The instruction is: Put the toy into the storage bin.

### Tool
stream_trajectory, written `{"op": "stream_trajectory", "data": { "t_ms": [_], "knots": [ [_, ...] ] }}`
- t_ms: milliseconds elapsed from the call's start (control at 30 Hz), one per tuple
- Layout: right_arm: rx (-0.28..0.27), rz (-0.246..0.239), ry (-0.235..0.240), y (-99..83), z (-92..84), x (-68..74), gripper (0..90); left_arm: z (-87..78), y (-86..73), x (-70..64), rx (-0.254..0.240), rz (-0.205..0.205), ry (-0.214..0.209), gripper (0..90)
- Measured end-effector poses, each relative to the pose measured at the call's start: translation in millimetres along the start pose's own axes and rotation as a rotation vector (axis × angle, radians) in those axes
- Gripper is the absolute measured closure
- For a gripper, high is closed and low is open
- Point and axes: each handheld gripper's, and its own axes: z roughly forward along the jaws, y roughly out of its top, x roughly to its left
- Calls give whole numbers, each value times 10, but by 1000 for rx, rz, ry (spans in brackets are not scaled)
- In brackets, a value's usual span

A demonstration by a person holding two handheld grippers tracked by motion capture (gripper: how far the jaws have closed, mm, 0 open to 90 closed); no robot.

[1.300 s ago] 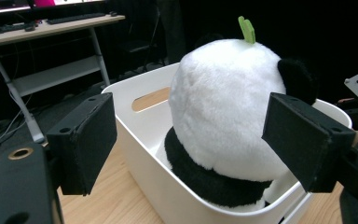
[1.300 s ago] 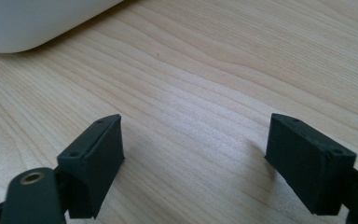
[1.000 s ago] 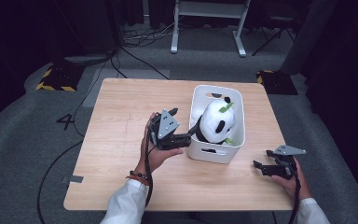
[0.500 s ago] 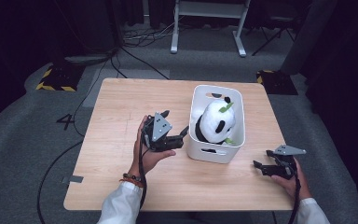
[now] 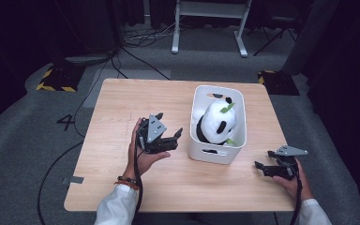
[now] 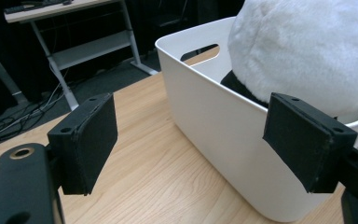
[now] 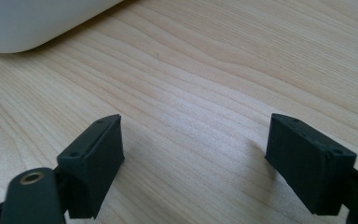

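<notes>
A white plastic bin (image 5: 218, 152) stands right of centre on the wooden table (image 5: 117, 108), with a panda plush toy (image 5: 218, 123) sitting inside it. My left gripper (image 5: 177, 137) hovers just left of the bin, jaws open and empty, pointing at its wall. From the left gripper view the bin (image 6: 214, 121) and the plush's white fur (image 6: 307, 51) sit close ahead, between the pads (image 6: 86, 140). Near the table's front right edge my right gripper (image 5: 258, 168) rests low, open, with bare wood (image 7: 196, 93) between its fingers (image 7: 95, 158) and the bin's corner (image 7: 32, 23) beyond.
The table's left half and front strip are bare wood. A white desk frame (image 5: 211, 28) stands beyond the table on grey carpet, with cables (image 5: 136, 47) and yellow-black floor markers (image 5: 54, 79) around it. The bin has cut-out handles (image 5: 211, 151).
My left gripper has drawn back leftward and slightly down from the bin's rim, jaws still open and empty. The right gripper has stayed where it was.
</notes>
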Motion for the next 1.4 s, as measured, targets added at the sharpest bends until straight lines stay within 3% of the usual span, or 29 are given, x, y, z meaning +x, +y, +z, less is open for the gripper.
{"op": "stream_trajectory", "data": {
  "t_ms": [1400],
  "knots": [
    [0,0,-1,0,0,1,189,-228,-501,308,140,14,93,172]
  ]
}}
